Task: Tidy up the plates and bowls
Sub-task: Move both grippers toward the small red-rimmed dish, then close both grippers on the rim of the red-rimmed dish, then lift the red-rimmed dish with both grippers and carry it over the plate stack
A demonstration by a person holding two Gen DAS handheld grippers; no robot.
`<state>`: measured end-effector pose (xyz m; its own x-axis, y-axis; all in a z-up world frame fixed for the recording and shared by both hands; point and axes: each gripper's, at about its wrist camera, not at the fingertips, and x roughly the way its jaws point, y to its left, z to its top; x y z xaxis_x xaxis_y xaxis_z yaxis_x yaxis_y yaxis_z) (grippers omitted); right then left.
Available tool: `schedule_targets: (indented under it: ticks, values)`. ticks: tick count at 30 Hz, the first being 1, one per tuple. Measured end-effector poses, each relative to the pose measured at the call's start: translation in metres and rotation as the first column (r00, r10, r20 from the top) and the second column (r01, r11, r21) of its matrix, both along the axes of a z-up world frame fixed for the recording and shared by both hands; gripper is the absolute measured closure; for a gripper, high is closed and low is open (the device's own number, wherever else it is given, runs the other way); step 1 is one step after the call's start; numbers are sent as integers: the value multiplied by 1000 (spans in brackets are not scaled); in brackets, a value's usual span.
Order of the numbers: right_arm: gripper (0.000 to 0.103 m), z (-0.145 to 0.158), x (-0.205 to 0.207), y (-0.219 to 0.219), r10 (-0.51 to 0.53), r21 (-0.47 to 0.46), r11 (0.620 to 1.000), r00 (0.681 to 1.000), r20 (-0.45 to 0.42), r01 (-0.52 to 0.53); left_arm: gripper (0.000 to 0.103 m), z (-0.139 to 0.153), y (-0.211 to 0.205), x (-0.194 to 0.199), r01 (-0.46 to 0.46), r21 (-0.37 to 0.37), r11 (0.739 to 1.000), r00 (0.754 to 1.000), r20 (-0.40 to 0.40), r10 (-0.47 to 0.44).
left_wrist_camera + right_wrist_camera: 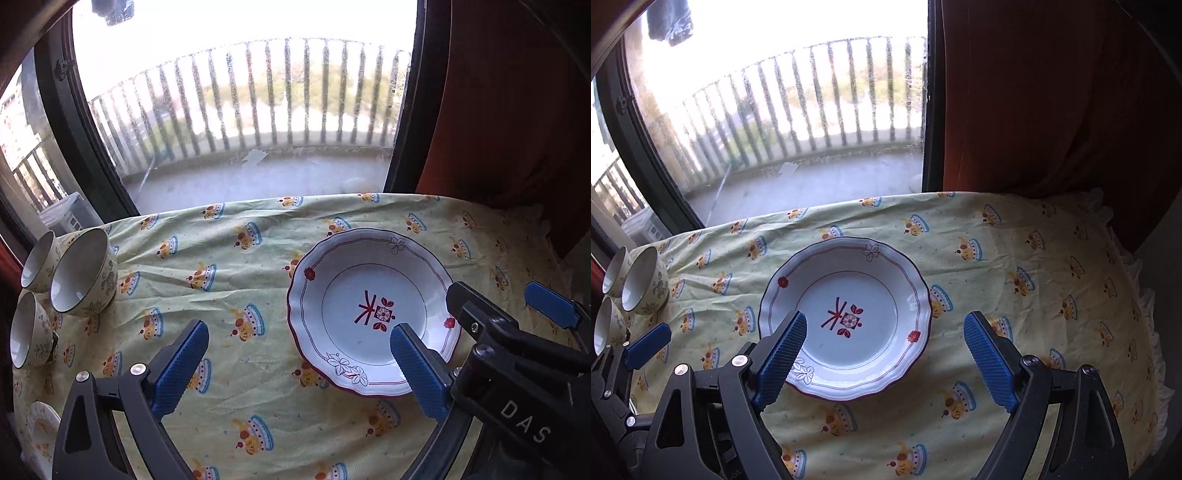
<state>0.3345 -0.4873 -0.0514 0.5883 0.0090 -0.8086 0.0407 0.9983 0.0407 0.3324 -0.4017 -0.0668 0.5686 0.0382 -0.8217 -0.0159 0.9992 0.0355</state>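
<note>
- The plate, white with a scalloped red-edged rim, is lying flat on the worktop, which is draped in a yellow patterned cloth; nothing is stacked on it.
- Three bowls are sitting close together at the left edge of the worktop, well apart from the plate.
- A second plate is showing only in part at the near left corner in the left wrist view; its detail cannot be made out.
- The right tongs are standing wide apart and holding nothing, hovering over the near side of the plate.
- The left tongs are likewise spread wide and empty, just left of the plate's near rim.
- Judgement: the step in hand is the approach to the plate, with no grasp made yet.
- Judgement: the next move is calling for one pair of tongs to be lowered so a finger goes under the rim, then closed firmly; a glazed rim may slip.
</note>
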Motion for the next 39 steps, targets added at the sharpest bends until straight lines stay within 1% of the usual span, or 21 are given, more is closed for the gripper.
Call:
schedule_targets:
  ticks: [4,6,7,10,13,17,19,21,22,23,24,25,27,28,30,31,33,39]
  values:
    - [14,-10,13,-12,-25,0,1000,1000,-6,25,5,-9,-8,16,21,7,1000,1000,0,-21]
    - [14,-15,20,-16,-30,-4,1000,1000,-4,30,11,-16,-10,24,17,-1,1000,1000,3,-17]
    - [14,-18,23,-17,-34,-6,999,999,-5,34,11,-20,-10,27,10,-9,1000,1000,9,-10]
    - [14,-28,33,-18,-35,-32,999,999,8,35,13,-35,-11,36,-14,-28,1000,999,-30,13]
    - [14,-38,41,-19,-30,-42,999,1000,3,30,13,-46,-13,42,-28,-2,1000,999,-46,28]
    - [14,-52,48,-22,-37,-13,999,999,-25,36,21,-57,-13,50,-6,6,1000,997,-72,6]
    - [15,-57,50,-24,-51,-15,999,998,-28,50,25,-62,-12,53,-8,16,1000,997,-82,10]
    - [18,-62,51,-27,-67,-18,998,997,-37,67,29,-65,-11,55,-19,16,1000,995,-95,20]
    - [19,-63,52,-28,-71,-13,997,997,-42,71,29,-67,-10,55,-25,18,1000,994,-105,26]
    - [22,-66,53,-29,-71,-8,997,996,-45,71,31,-69,-10,56,-25,18,1000,993,-115,27]
    - [26,-68,53,-30,-72,-8,997,996,-50,72,35,-70,-10,57,-19,14,1000,993,-120,20]
    - [29,-70,54,-30,-73,-10,997,996,-55,72,37,-72,-9,57,-18,17,1000,992,-123,20]
    - [39,-75,56,-29,-66,-10,998,995,-72,66,44,-73,-7,57,-28,20,999,992,-124,30]
    - [41,-78,57,-30,-64,-3,998,995,-80,64,45,-73,-5,58,-31,18,999,991,-126,33]
    - [47,-82,57,-30,-65,13,998,994,-92,66,54,-75,-2,60,-43,20,999,989,-139,45]
    - [48,-84,57,-30,-65,16,998,993,-97,67,54,-76,-1,60,-48,19,999,989,-138,50]
    - [54,-87,58,-29,-66,21,997,992,-105,69,55,-76,0,60,-49,14,999,990,-135,50]
    - [59,-94,64,-24,-49,33,998,992,-119,54,55,-76,2,62,-45,1,999,991,-130,44]
